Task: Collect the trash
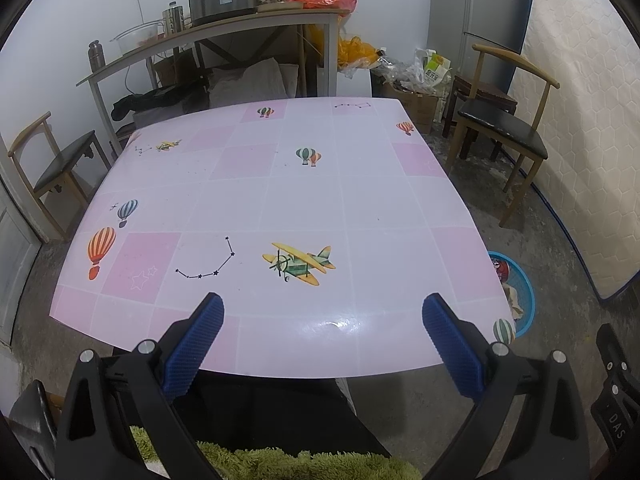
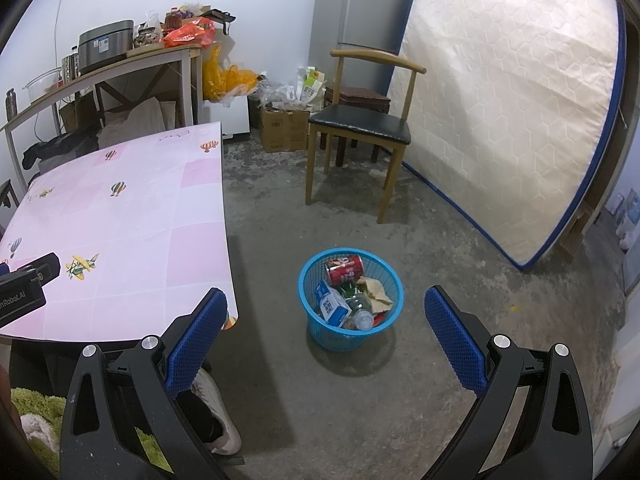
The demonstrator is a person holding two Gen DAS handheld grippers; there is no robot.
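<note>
Left tongs [image 1: 323, 312] wide, nothing between the 2 blue pads, held over the near edge of the desk [image 1: 280, 208]. Desk has a pink-and-white checked cover printed with balloons, a plane and star lines; nothing lies on it. Green fuzzy cloth [image 1: 280, 462] at the bottom edge, below the tongs.

Right tongs [image 2: 326, 308] also wide and holding nothing, held over the concrete floor [image 2: 360, 400] to the right of the desk [image 2: 120, 220]. A white shoe [image 2: 218, 412] shows under the left pad, beside the desk corner. The left tool's black body juts in at the left edge of the right view.

Trash sits in a blue mesh basket [image 2: 320, 332] on the floor, just right of the desk and between the right pads in view. Inside: red can [image 2: 345, 270], crumpled brown paper [image 2: 376, 290], blue-and-white carton [image 2: 332, 304], clear bottle [image 2: 360, 314]. From the left view only the basket [image 1: 524, 300] rim shows past the desk's right edge.

Farther back: wooden chair [image 2: 360, 124] with black seat, mattress [image 2: 500, 120] leaning upright, grey fridge [image 2: 360, 20], cardboard boxes [image 2: 284, 130] with bags, long shelf [image 2: 100, 68] with a cooker [image 2: 105, 46] and a red bag [image 2: 188, 34].
</note>
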